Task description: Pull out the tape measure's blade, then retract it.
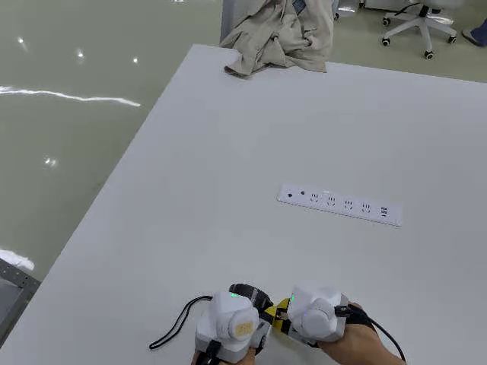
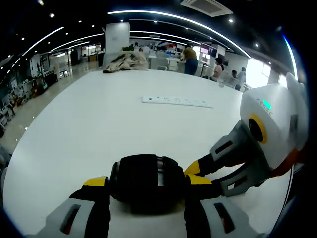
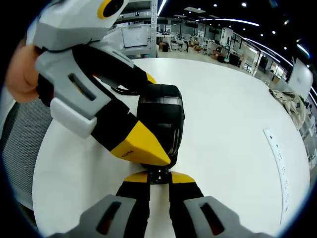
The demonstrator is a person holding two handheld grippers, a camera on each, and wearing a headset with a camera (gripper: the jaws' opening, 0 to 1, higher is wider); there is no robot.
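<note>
a broad white tabletop point(image 1: 228, 190) is seen in the head view, its left edge running from 7 o'clock up towards 12 o'clock. a pale green, glossy floor point(image 1: 68, 137) is spread beyond that edge at 9 o'clock, with lamps mirrored in it as bright spots and one streak. a crumpled beige cloth point(image 1: 278, 38) is heaped on the far edge at 12 o'clock. a white power strip point(image 1: 338, 204) is laid flat towards 3 o'clock. a white office chair point(image 1: 417, 21) is stood at 1 o'clock. in the left gripper view, long curved strip lights point(image 2: 173, 20) are carried by a dark ceiling, and people point(image 2: 190, 59) are gathered beyond the tabletop at 12 o'clock.
</note>
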